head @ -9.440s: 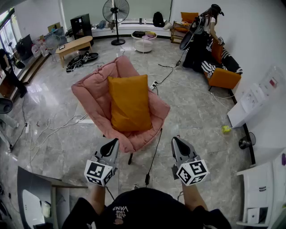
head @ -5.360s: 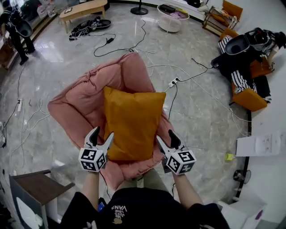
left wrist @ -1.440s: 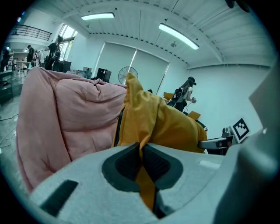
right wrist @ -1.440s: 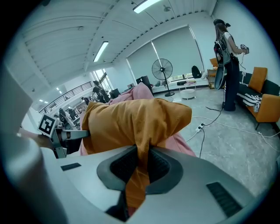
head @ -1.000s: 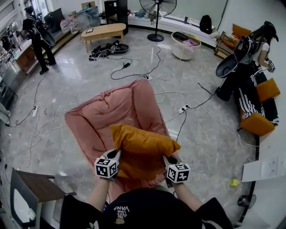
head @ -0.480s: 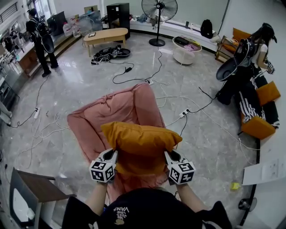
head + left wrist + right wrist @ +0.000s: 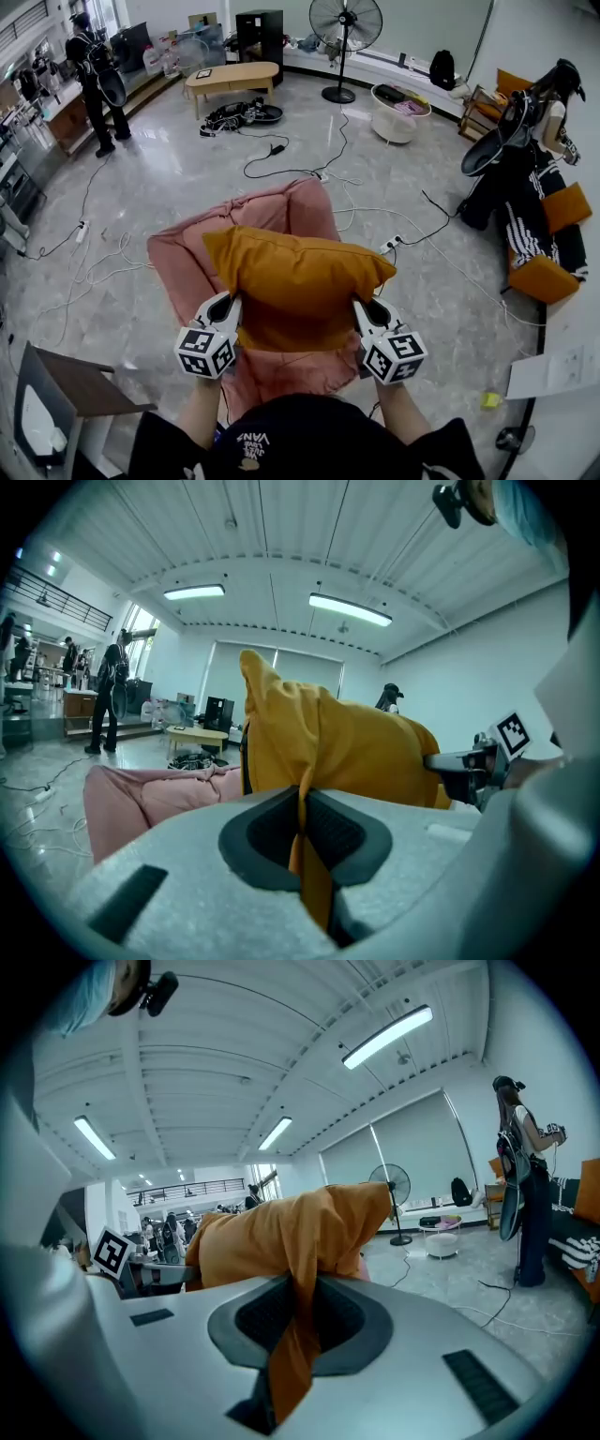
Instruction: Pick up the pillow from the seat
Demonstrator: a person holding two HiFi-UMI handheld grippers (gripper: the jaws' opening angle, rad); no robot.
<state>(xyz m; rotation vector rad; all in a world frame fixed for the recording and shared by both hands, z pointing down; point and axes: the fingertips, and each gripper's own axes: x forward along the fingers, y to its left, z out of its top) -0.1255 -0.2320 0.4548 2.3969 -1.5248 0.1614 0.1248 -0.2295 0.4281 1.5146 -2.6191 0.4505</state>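
Your left gripper [image 7: 223,307] and right gripper [image 7: 365,311] each pinch the pillow [image 7: 295,281], stretched sideways between them above the seat [image 7: 183,262].

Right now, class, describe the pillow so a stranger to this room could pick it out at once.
Find the pink chair in the middle of the grey floor. Just above it hangs the pillow, pinched at each end by the left hand-held gripper and the right hand-held gripper. Mustard-orange against the pink, it alone is held in the air.
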